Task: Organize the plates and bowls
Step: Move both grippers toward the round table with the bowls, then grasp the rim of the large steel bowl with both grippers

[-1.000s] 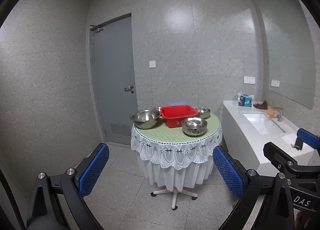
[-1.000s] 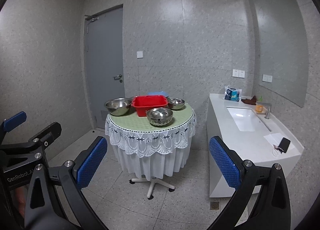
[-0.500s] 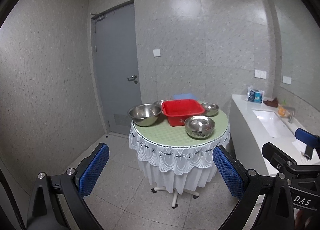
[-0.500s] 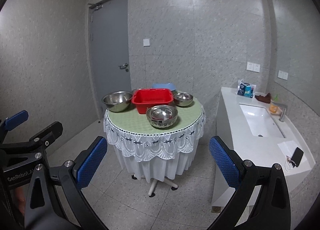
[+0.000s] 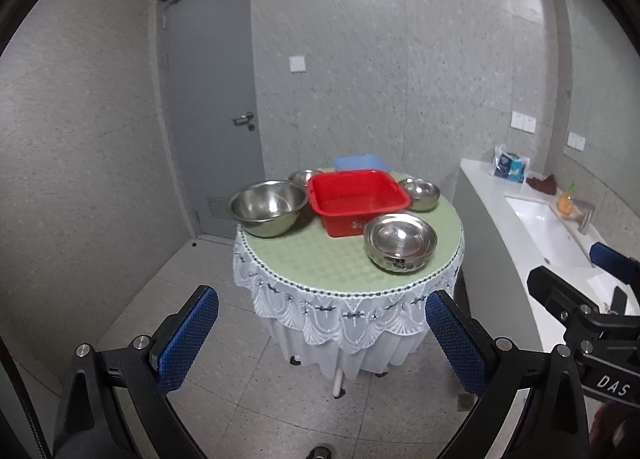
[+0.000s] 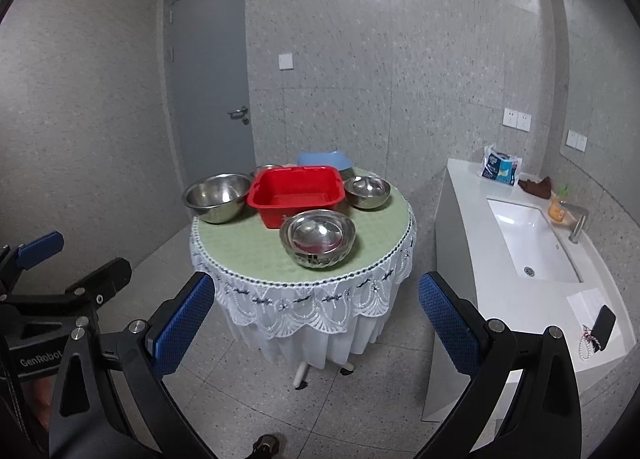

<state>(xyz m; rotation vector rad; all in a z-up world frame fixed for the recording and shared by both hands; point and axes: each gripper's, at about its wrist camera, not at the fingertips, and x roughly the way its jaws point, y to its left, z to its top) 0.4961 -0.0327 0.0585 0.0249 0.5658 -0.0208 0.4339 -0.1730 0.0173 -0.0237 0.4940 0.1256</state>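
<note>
Both claws hang in the air short of the round bench (image 5: 320,263), each with its blue-padded fingers spread wide and nothing between them: the left claw (image 5: 322,333) and the right claw (image 6: 316,323) both point toward the bench's lace-edged cloth, well apart from anything on it. On the green bench top a red tub (image 5: 358,197) sits near the middle. To its left stands a large steel bowl (image 5: 268,207), and behind that a smaller steel bowl (image 5: 301,177) shows only in part. To the tub's right sits another small bowl (image 5: 420,193). Nearest the claws, just in front of the tub's right corner, is a stack of nested steel bowls (image 6: 318,238); how many are in the stack cannot be told. A pale blue tub (image 6: 323,160) lies at the far edge of the bench, behind the red one. To the right, along the wall, a white counter (image 6: 516,307) holds a sink (image 6: 528,239), a phone (image 6: 603,325) on a sheet of paper, and a blue packet (image 6: 500,167). A grey door (image 5: 208,99) stands shut behind the bench on the left.
</note>
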